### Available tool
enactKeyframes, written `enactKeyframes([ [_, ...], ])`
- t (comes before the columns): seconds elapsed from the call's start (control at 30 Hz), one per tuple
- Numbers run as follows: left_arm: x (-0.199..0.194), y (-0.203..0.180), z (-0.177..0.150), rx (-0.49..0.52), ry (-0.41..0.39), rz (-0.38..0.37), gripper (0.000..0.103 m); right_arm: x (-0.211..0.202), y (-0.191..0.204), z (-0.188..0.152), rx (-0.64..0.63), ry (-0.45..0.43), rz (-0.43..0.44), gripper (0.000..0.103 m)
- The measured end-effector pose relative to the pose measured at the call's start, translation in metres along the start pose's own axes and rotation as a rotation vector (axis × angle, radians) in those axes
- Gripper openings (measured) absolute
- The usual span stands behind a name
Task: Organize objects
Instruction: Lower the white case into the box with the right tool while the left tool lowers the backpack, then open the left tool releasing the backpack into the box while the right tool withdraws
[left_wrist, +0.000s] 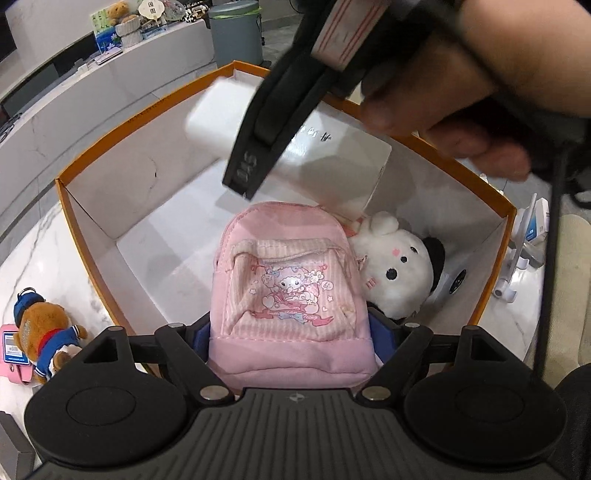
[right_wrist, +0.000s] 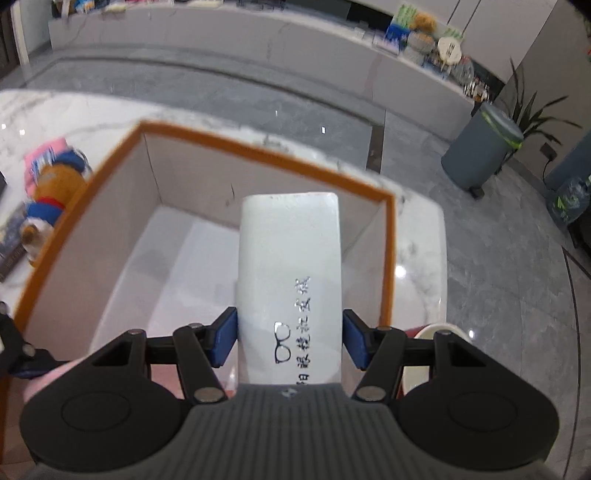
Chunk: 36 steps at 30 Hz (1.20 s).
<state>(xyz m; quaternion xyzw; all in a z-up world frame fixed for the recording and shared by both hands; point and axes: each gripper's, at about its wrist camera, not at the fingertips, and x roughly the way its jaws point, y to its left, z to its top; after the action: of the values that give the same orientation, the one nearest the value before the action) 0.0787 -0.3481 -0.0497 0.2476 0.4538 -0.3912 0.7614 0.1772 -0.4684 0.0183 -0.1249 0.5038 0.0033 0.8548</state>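
The right gripper (right_wrist: 289, 338) jaws clamp the white rectangular glasses case (right_wrist: 290, 273) above the orange-rimmed cardboard box (right_wrist: 258, 147) — lower it level onto bare floor. Left gripper (left_wrist: 291, 332) jaws stand apart around the pink fabric mini backpack (left_wrist: 288, 291).

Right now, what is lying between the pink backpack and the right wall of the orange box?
A white plush toy lies between the pink backpack and that wall of the orange box, with a grey round device behind it; the left wrist view shows this.
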Motion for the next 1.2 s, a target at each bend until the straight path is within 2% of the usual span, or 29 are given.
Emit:
enactKeyframes([
  [0.17, 0.001, -0.001, -0.003, 0.000, -0.019, -0.004, 0.097, 0.018, 0.003, -0.007, -0.012, 0.025, -0.015, 0.062],
  [0.37, 0.001, -0.002, -0.003, -0.012, -0.023, 0.001, 0.099, 0.024, 0.019, -0.011, -0.106, 0.016, -0.061, 0.062],
  [0.43, 0.001, -0.003, -0.004, -0.013, -0.030, 0.002, 0.099, 0.024, 0.021, -0.011, -0.118, 0.007, -0.078, 0.067],
  [0.47, 0.000, -0.004, -0.004, -0.014, -0.034, 0.004, 0.099, 0.023, 0.021, -0.011, -0.119, 0.000, -0.094, 0.075],
  [0.5, 0.000, -0.004, -0.005, -0.015, -0.037, 0.007, 0.099, 0.021, 0.020, -0.011, -0.119, -0.007, -0.102, 0.079],
  [0.63, -0.003, -0.006, -0.006, -0.033, -0.055, 0.019, 0.099, 0.014, 0.013, -0.012, -0.100, -0.019, -0.087, 0.078],
  [0.87, -0.022, 0.011, -0.010, -0.103, -0.071, -0.036, 0.099, -0.004, 0.012, -0.015, -0.069, -0.052, -0.078, 0.078],
  [1.03, -0.051, 0.019, -0.011, -0.119, -0.159, -0.048, 0.099, -0.018, 0.010, -0.015, -0.042, -0.072, -0.079, 0.078],
  [1.2, -0.067, 0.019, -0.002, -0.134, -0.200, -0.044, 0.099, -0.037, 0.014, -0.014, -0.056, -0.085, -0.088, 0.078],
])
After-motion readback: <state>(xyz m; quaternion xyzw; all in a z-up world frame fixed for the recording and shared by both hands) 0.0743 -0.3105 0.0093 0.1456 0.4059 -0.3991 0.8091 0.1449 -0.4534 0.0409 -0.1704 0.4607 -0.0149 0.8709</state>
